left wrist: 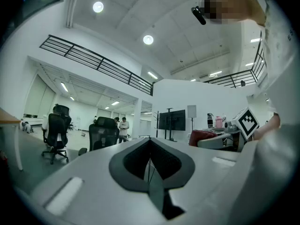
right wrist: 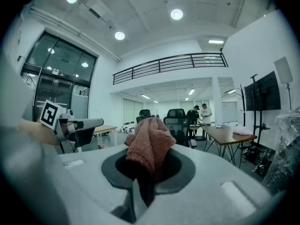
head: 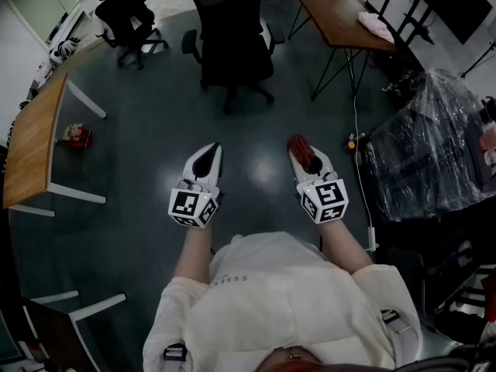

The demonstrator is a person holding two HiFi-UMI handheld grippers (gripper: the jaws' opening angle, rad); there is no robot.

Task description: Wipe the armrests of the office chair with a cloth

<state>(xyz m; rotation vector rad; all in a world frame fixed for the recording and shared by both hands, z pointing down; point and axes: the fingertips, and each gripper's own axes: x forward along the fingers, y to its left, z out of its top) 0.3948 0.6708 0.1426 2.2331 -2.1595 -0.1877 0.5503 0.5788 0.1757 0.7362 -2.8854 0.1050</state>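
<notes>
1. Two white hand-held grippers are held out side by side over the dark grey floor point(head: 139, 177), each carrying one cube with square markers.
2. The left gripper point(head: 208, 155) has its two black-lined jaws pressed together with nothing between them, as the left gripper view shows point(left wrist: 150, 149).
3. The right gripper point(head: 306, 161) is clamped on one fuzzy pinkish-red cloth point(head: 299, 147). In the right gripper view point(right wrist: 146, 175) the cloth point(right wrist: 150, 144) bunches up above the jaws and a fold hangs down between them.
4. Two black mesh-backed office chairs on castors stand ahead. The nearer office chair point(head: 232, 45) is well apart from both grippers, and its two armrests, one on the left point(head: 188, 41) and one on the right point(head: 275, 36), are touched by neither. The second chair point(head: 124, 10) stands further left.
5. Two wooden-topped tables with thin legs are in sight, one at the left point(head: 31, 142) and one at the upper right point(head: 341, 14). The right one bears a pale pink bundle point(head: 376, 25).
6. One small red object point(head: 75, 136) lies on the floor beside the left table.
7. One bulky shape wrapped in clear plastic point(head: 426, 142) sits at the right.
8. Two people point(right wrist: 199, 115) stand far off beyond the chairs.
</notes>
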